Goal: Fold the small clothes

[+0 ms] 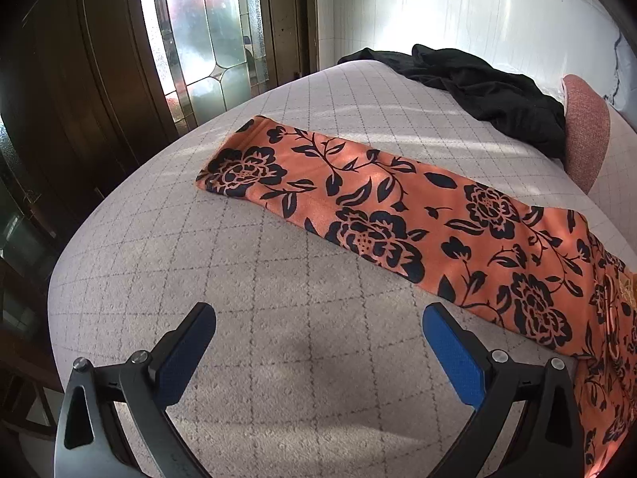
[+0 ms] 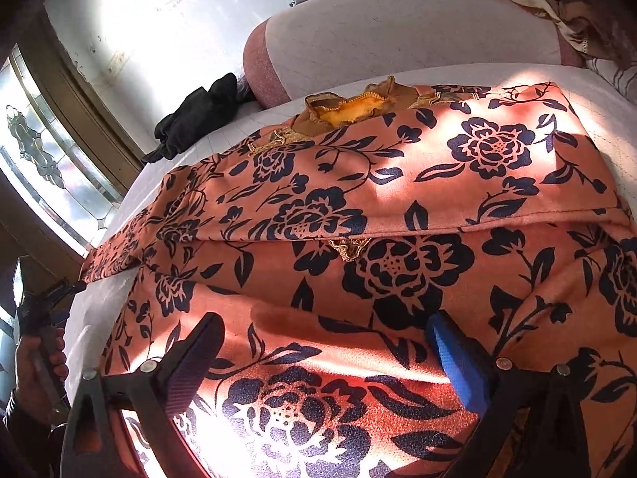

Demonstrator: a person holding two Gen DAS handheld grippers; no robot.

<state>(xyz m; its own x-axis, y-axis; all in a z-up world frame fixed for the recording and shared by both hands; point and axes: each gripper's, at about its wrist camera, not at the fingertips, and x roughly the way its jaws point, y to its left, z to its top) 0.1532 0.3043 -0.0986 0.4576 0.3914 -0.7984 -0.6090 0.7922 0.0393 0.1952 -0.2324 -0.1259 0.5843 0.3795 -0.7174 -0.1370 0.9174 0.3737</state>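
The left hand-held gripper (image 1: pixel 318 330) hovers with its blue-padded fingers (image 1: pixel 452 352) spread wide over bare quilted mattress (image 1: pixel 254 263), holding nothing. Just beyond it an orange garment with a black floral print (image 1: pixel 398 215) lies flat on the mattress; one long sleeve stretches out toward the far left corner, and the body of the garment runs off the right edge of the left wrist view. A crumpled black garment (image 1: pixel 485 91) sits well apart at the far edge of the mattress, beside a pink-edged cushion (image 1: pixel 585 127).

In the right wrist view the right hand-held gripper (image 2: pixel 322 338) is also spread, its fingers low over the orange floral garment (image 2: pixel 398 207), with no fabric pinched between them. A folded edge crosses the garment's middle, and a gold-trimmed neckline with yellow lining (image 2: pixel 350 109) shows at its far end. At the left edge a person's hand (image 2: pixel 38 362) grips the handle of the other tool.

No brand, label or readable writing shows on anything
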